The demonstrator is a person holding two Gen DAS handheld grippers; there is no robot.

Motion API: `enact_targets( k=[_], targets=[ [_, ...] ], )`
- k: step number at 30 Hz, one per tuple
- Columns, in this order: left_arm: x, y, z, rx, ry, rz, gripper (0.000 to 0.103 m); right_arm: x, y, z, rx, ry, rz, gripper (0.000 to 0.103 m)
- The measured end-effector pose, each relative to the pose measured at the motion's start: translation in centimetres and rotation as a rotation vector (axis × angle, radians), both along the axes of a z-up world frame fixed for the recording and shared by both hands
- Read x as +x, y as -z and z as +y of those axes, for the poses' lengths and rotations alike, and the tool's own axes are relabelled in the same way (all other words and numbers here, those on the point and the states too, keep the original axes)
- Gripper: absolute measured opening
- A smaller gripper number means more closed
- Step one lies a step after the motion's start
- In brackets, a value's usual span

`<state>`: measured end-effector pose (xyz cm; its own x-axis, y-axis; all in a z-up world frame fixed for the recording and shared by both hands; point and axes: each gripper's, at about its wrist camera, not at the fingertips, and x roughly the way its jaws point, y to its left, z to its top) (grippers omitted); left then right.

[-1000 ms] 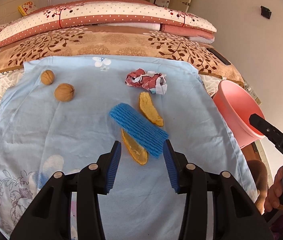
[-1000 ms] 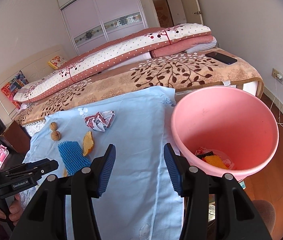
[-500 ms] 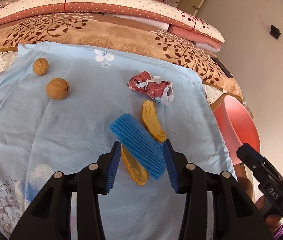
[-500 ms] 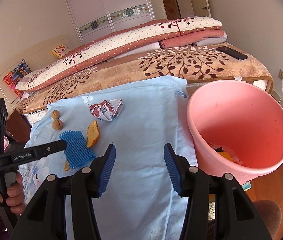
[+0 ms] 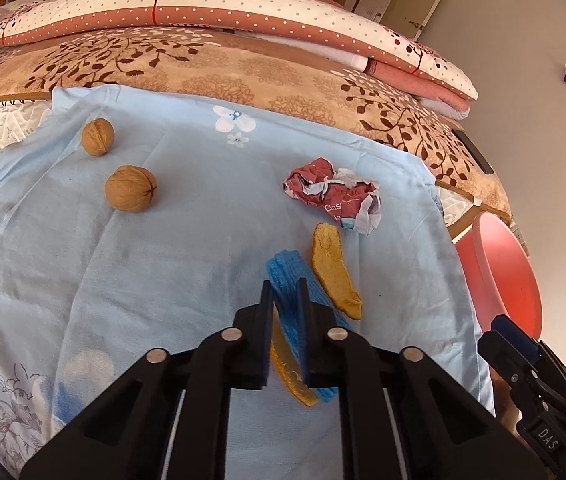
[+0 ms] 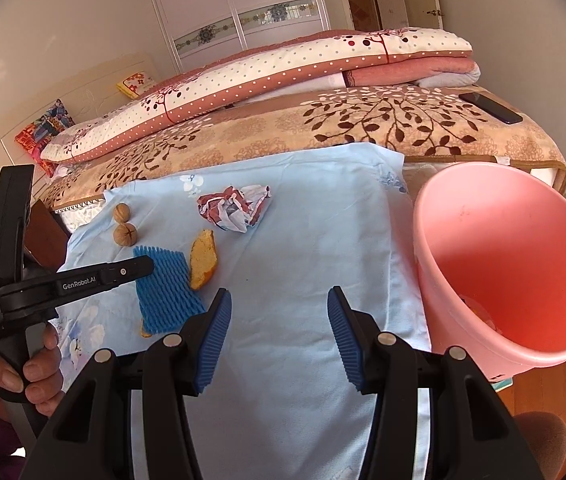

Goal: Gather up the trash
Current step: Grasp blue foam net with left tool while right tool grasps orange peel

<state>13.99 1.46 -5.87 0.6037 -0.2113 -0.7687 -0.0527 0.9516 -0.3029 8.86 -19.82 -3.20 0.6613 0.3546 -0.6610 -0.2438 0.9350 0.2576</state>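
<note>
My left gripper [image 5: 285,292] is shut on the blue foam net [image 5: 283,280], which lies on the light blue cloth [image 5: 187,248]; the net also shows in the right wrist view [image 6: 165,292]. One orange peel [image 5: 333,270] lies right of the net and another [image 5: 289,372] sits under it. A crumpled red and white wrapper [image 5: 335,194] lies farther back. Two walnuts [image 5: 131,188] [image 5: 97,137] sit at the left. My right gripper [image 6: 277,324] is open and empty over the cloth, left of the pink bucket [image 6: 511,264].
The cloth covers a bed edge with a brown leaf-patterned blanket [image 6: 323,132] and a folded dotted quilt [image 6: 267,76] behind. A black phone [image 6: 491,108] lies on the blanket at the right. The bucket holds some trash at its bottom [image 6: 479,308].
My left gripper moved forward and down and closed on the blue foam net. My right gripper drifted left, so the bucket sits farther right in its view.
</note>
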Motion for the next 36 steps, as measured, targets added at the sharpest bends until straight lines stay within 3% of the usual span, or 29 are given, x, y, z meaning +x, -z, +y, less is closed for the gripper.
enact_targets(
  k=[5, 13, 24, 29, 31, 36],
  targets=[
    [-0.8, -1.2, 1.6, -0.034, -0.017, -0.053, 0.007, 1.4, 0.1, 1.9, 0.015, -0.048, 0.025, 0.049],
    [-2.1, -2.4, 3.3, 0.043, -0.053, -0.111, 0.007, 4.5, 1.0, 6.0, 0.029, -0.115, 0.098, 0.049],
    [-2.9, -2.5, 6.1, 0.04, -0.076, -0.121, 0.007, 7.4, 3.7, 10.7, -0.133, -0.171, 0.141, 0.049],
    [-3.1, -2.1, 6.1, 0.04, -0.061, -0.119, 0.007, 7.3, 4.5, 11.5, -0.203, -0.18, 0.125, 0.033],
    [-3.0, -2.0, 6.1, 0.035, -0.06, -0.117, 0.007, 7.3, 4.4, 11.5, -0.202, -0.184, 0.129, 0.022],
    [-3.3, -2.1, 6.0, 0.036, -0.052, -0.124, 0.007, 6.7, 3.6, 10.5, -0.159, -0.164, 0.116, 0.018]
  ],
)
